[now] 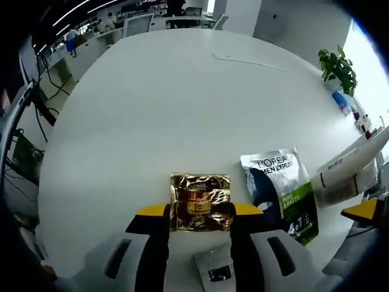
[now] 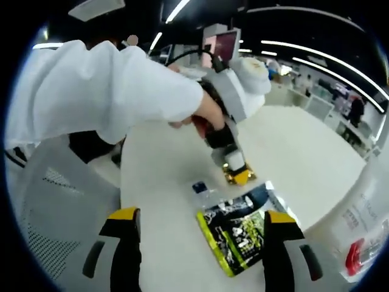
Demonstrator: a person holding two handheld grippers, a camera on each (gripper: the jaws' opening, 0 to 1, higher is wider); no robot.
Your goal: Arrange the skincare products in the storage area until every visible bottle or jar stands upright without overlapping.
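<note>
A gold foil sachet (image 1: 199, 202) rests on the white table (image 1: 182, 109), and my left gripper (image 1: 199, 210) is shut on its two side edges. The right gripper view also catches that left gripper (image 2: 234, 173), tip down at the table with the gold sachet (image 2: 227, 176). To its right lies a flat grey, blue and green L'Oreal sachet (image 1: 281, 193). My right gripper (image 2: 202, 222) is open just above and in front of this L'Oreal sachet (image 2: 240, 234). Beside it, a white bottle (image 2: 364, 225) is cut off by the right edge. A small silvery sachet (image 1: 213, 264) lies under the left gripper.
A white-sleeved arm (image 2: 103, 85) holds the left gripper. A mesh chair (image 2: 48, 207) stands at the table's near side. The white bottle (image 1: 346, 170) and the right gripper's yellow tip (image 1: 363, 210) sit at the table's right edge. Desks and a plant (image 1: 337, 64) lie beyond.
</note>
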